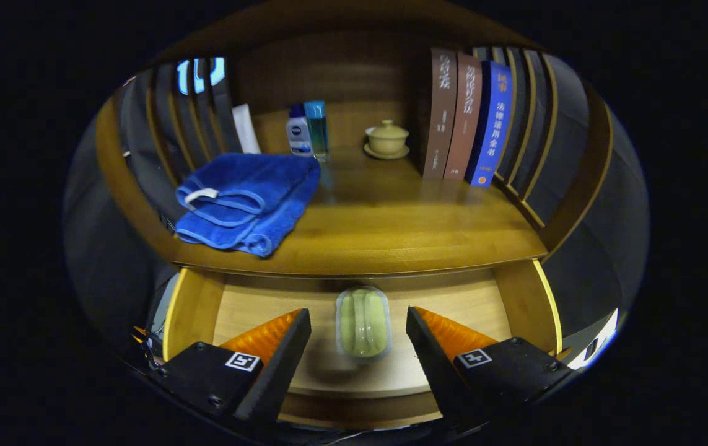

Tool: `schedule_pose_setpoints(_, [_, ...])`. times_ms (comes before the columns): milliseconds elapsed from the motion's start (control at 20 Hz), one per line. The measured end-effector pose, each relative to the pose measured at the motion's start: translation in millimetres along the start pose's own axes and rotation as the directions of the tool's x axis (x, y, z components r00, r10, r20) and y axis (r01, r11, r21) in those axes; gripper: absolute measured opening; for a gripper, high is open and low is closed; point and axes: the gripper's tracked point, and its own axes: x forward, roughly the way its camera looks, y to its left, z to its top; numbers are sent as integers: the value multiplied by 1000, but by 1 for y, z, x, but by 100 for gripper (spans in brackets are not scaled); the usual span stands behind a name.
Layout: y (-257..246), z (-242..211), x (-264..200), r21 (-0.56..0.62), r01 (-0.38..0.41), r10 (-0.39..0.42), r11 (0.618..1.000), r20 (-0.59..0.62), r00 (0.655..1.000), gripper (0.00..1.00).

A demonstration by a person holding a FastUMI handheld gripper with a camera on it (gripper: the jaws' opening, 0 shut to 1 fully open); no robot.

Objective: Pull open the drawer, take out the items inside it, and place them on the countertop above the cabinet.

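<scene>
Jaws spread wide on the gripper (358, 319), gripping nothing, angled down over the pulled-out wooden drawer (196, 306); a small clear-wrapped green oval packet (363, 322) lies flat on its floor between the fingertips, touching neither

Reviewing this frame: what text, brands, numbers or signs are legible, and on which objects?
"法律适用全书": on the spine of the blue book, as far as it can be made out.
Brown books: spine lettering too stylised and blurred to read.
White bottle: badge too small to read.
Claw, open with a finger either side of the green packet in the drawer: square coded markers, no words.
</scene>
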Motion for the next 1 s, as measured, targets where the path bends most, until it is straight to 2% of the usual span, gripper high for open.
schedule_pose_setpoints(150, [-6,-12,33,-36,30,-34,999,-125,992,97])
schedule_pose_setpoints(350, [-6,-28,61,-30,27,-34,999,-251,968,95])
schedule_pose_setpoints(550, [-13,-34,75,-19,35,-39,999,-295,955,80])
schedule_pose_setpoints(750, [-17,-44,80,-60,38,-56,997,-329,943,48])
schedule_pose_setpoints(950, [-16,-47,86,-58,34,-51,998,-325,944,23])
schedule_pose_setpoints(1000, [-16,-47,84,-66,31,-51,997,-327,944,23])
